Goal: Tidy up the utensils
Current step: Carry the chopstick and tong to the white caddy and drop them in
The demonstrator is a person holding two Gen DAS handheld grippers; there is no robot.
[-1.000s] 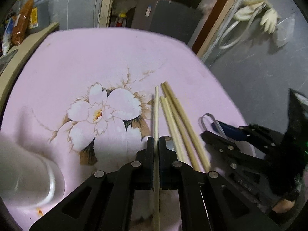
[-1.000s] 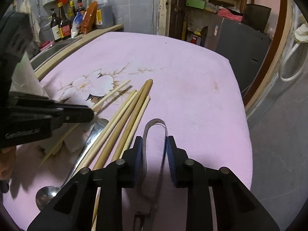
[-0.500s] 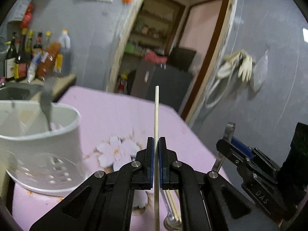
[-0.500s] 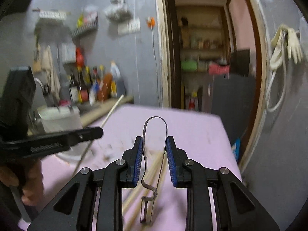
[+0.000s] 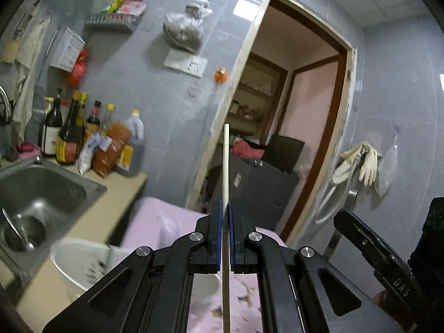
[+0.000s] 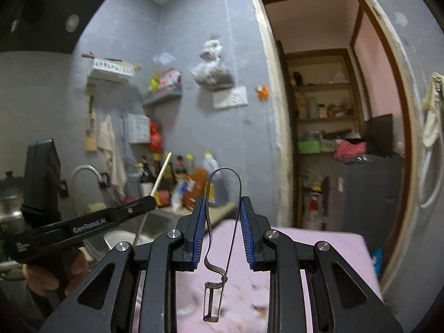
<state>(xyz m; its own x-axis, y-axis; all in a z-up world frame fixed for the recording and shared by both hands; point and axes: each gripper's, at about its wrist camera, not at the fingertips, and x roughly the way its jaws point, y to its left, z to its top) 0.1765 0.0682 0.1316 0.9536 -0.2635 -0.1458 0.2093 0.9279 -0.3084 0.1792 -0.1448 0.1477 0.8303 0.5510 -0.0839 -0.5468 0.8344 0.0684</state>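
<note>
My left gripper (image 5: 225, 213) is shut on a single pale chopstick (image 5: 226, 166), which stands upright between the pads, high above the pink tablecloth (image 5: 166, 222). My right gripper (image 6: 222, 202) is shut on a metal peeler (image 6: 210, 222); its loop handle sticks out past the fingertips and its blade hangs near the camera. A white perforated utensil holder (image 5: 83, 260) sits low and to the left, below the left gripper. In the right wrist view the left gripper (image 6: 149, 201) reaches in from the left with the chopstick (image 6: 162, 174). The right gripper (image 5: 342, 219) shows at the right edge of the left wrist view.
A steel sink (image 5: 36, 194) with a spoon lies at the left, and sauce bottles (image 5: 72, 136) crowd the counter behind it. Beyond the table are a dark cabinet (image 5: 263, 188) and an open doorway (image 6: 333, 111). Gloves (image 5: 358, 163) hang on the right wall.
Both grippers rose from the table and tilted up from pointing down to about level. The chopstick and the peeler came up off the cloth with them.
</note>
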